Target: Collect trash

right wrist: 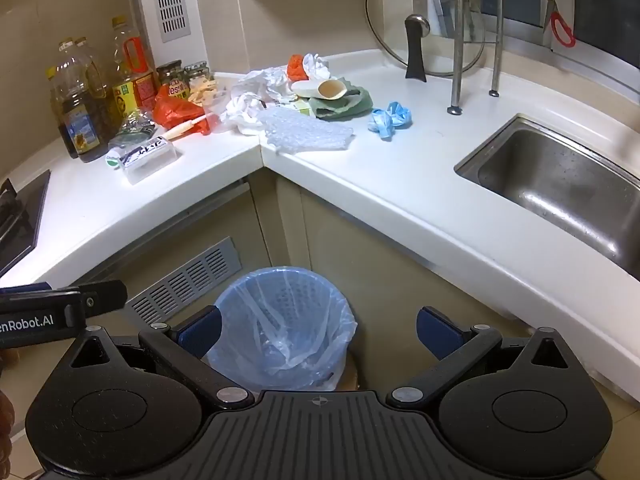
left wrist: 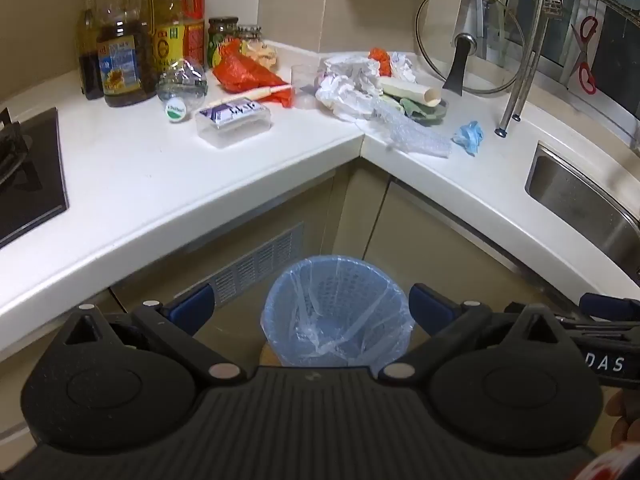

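A blue trash bin (left wrist: pixel 336 312) lined with a clear bag stands on the floor in the counter's corner, also in the right wrist view (right wrist: pixel 282 320). Trash lies on the white counter (left wrist: pixel 132 168): a crushed clear bottle (left wrist: pixel 182 88), a clear plastic box (left wrist: pixel 234 118), a red bag (left wrist: pixel 246 74), crumpled white paper (left wrist: pixel 352 84), bubble wrap (left wrist: pixel 412 136), a blue crumpled glove (left wrist: pixel 468 136). The glove (right wrist: pixel 388 118) and bubble wrap (right wrist: pixel 308 132) show in the right wrist view. My left gripper (left wrist: pixel 312 312) and right gripper (right wrist: pixel 320 332) are open and empty above the bin.
Oil bottles (left wrist: pixel 124 40) and jars stand at the back left. A black stove (left wrist: pixel 28 176) is at the left. A steel sink (right wrist: pixel 560 184) is at the right. A glass lid (left wrist: pixel 468 40) leans on a dish rack. Red scissors (left wrist: pixel 586 56) hang at the window.
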